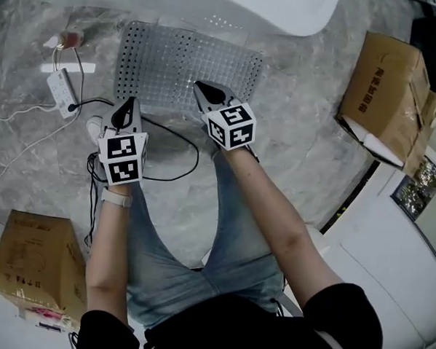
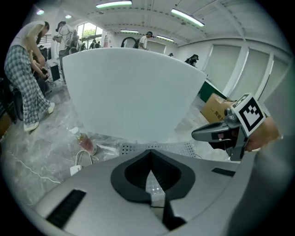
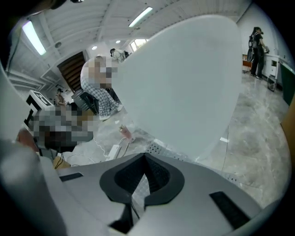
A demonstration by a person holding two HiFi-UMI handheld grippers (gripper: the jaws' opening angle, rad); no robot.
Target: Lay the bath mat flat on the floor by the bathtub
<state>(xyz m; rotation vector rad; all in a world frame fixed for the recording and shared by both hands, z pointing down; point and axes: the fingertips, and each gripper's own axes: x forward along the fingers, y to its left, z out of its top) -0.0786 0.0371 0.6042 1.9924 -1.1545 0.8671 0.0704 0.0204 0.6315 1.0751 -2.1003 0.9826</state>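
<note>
- The bath mat [image 1: 180,66] looks spread flat on the marble floor [image 1: 300,138], its far edge right beside the bathtub [image 1: 270,5]. I judge the laying essentially done, with only backing away left.
- My left gripper [image 1: 124,115] is closed on nothing and sits at the mat's near left corner.
- My right gripper [image 1: 206,95] is also closed and empty, over the mat's near edge. Whether either tip touches the mat, I cannot tell.

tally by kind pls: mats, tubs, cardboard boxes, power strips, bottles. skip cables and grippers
bath mat: 1
bathtub: 1
cardboard boxes: 2
power strip: 1
pink bottle: 1
Total: 6
</note>
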